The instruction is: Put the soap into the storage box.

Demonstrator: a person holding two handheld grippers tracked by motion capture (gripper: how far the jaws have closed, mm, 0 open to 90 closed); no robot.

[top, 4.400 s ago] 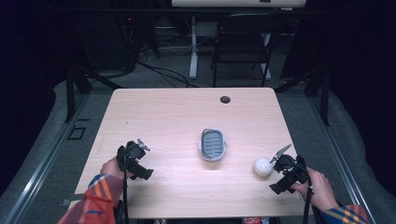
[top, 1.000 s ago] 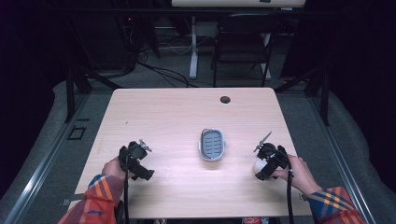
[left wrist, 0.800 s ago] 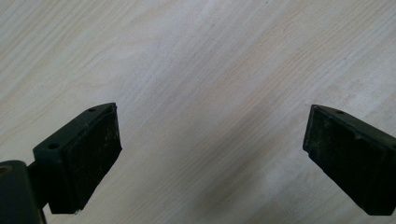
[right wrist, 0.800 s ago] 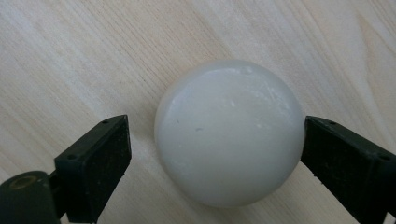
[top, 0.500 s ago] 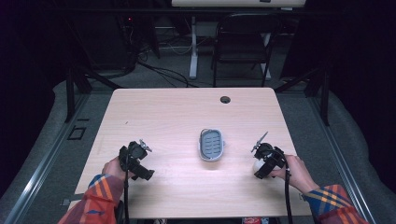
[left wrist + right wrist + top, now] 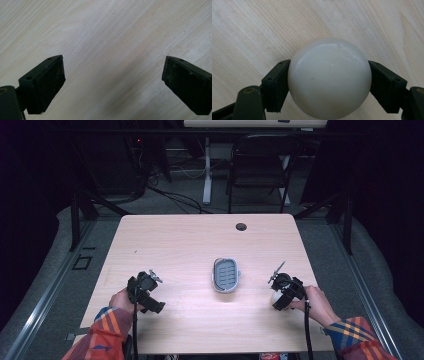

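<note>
— What have you got in your right gripper (image 6: 329,82)?

— A white ball (image 6: 329,78). My two jaws are pinching it, one pad against each side, with the wood grain of the table (image 6: 249,32) right behind it. From above, the ball (image 6: 276,296) shows as a pale spot at the near right of the table (image 6: 180,240), tucked under the gripper (image 6: 278,296) in my right hand (image 6: 315,304).

— And the left?

— My left gripper (image 6: 113,83) is spread wide with nothing between the pads, just bare table under it. It sits at the near left (image 6: 156,306), held in my left hand (image 6: 121,300).

— Anything between them?

— A small grey tray (image 6: 226,275) with a slotted bottom, near the table's middle, well apart from both grippers. At the far edge there's a round cable hole (image 6: 241,226).
</note>
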